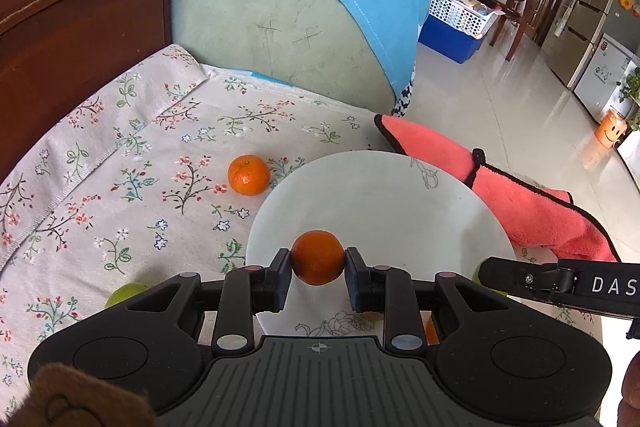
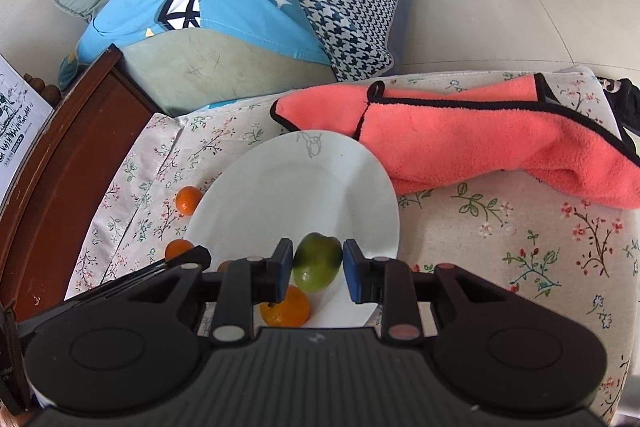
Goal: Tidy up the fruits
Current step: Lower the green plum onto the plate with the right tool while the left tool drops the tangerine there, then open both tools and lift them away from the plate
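Jaws: left gripper (image 1: pixel 318 264) clamps a small orange (image 1: pixel 317 257) over the white plate (image 1: pixel 400 195); right gripper (image 2: pixel 316 267) pinches a green citrus fruit (image 2: pixel 318 261) above the plate's near rim.
Progress: early, I'd judge; neither held fruit is set down.
Plate contents: one orange (image 2: pixel 285 307) lies on it under the right gripper.
Left over: an orange (image 1: pixel 249 174) on the floral cloth (image 1: pixel 120 167) beside the plate, and a green fruit (image 1: pixel 124 294).
Around: pink towel (image 2: pixel 480 139) touching the far rim.

Green fruit (image 1: pixel 127 294) half hidden behind left hand-held gripper (image 1: pixel 318 263).
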Motion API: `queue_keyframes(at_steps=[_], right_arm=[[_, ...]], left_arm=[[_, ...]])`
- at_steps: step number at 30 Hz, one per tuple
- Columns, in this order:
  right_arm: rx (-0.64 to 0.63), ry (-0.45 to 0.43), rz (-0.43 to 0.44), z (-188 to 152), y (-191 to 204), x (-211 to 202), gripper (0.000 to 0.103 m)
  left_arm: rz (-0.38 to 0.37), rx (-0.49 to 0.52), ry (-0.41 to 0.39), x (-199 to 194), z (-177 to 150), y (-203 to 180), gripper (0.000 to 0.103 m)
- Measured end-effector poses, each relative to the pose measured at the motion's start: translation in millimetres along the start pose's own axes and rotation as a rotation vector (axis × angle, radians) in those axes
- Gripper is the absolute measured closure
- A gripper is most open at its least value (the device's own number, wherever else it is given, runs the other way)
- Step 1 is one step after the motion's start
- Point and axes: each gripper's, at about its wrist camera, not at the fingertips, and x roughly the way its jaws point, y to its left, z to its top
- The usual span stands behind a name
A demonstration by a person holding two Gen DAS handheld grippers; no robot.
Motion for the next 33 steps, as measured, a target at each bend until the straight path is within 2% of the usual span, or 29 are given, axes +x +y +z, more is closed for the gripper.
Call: queue_keyframes(at_steps=[6,10,13,17,22,33], right_arm=[[0.051,0.012,0.008,0.6,-4.5,4.5,0.073],[0.060,-0.007,0.021,2.7,-3.1,-1.6,0.073],[0.062,-0.021,0.045,4.6,-0.6,-8.3,0.073],[0.057,-0.030,0.065,4.0,3.4,-16.7,0.072],[0.047,-0.020,0.084,-1.8,7.1,-25.9,0.072],[-0.019,-0.007,0.110,-27.2,16.9,-46.7,0.072]], left_arm=[[-0.006,-0.015,-0.009,-4.1,2.3,0.4,0.073],[-0.007,-0.038,-0.036,-16.3,7.9,0.8,0.057],[-0.005,-0.043,-0.062,-29.1,13.2,0.9,0.052],[-0.010,-0.071,-0.059,-43.6,16.7,7.0,0.051],[0.051,-0.031,-0.077,-66.4,11.9,15.2,0.050],[0.087,-0.057,-0.094,-107.2,-8.6,54.5,0.049]])
